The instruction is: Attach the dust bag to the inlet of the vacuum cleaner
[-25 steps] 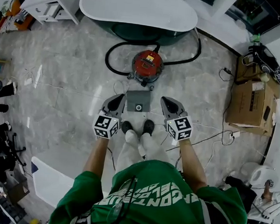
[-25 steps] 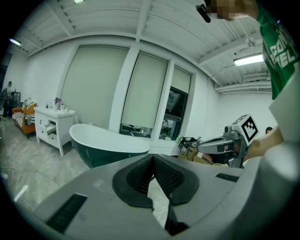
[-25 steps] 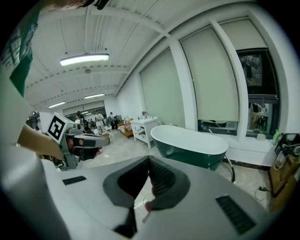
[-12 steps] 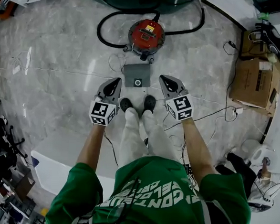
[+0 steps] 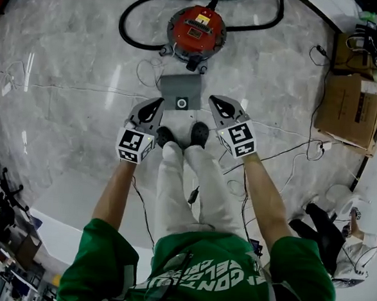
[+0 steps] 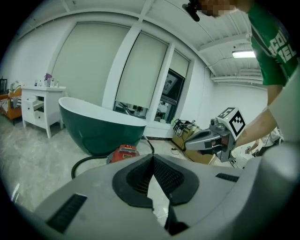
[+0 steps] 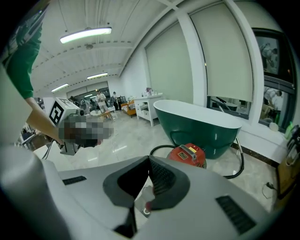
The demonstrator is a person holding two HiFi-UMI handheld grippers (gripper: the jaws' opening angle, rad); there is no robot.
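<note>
Feet have stepped up to the bag's (image 5: 179, 88) near edge. Bag lies flat on the floor, just at 6 o'clock of the vacuum (image 5: 197, 30). Left gripper (image 5: 155, 106) and right gripper (image 5: 218, 105) flank it, jaws together, empty. Pickup likely next.

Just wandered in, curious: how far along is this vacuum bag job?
Nothing looks done. The dust bag lies flat on the floor before the red vacuum cleaner. In hand: left gripper and right gripper hover shut, empty, near it. Left: grasp the bag, fit it to the vacuum.
</note>
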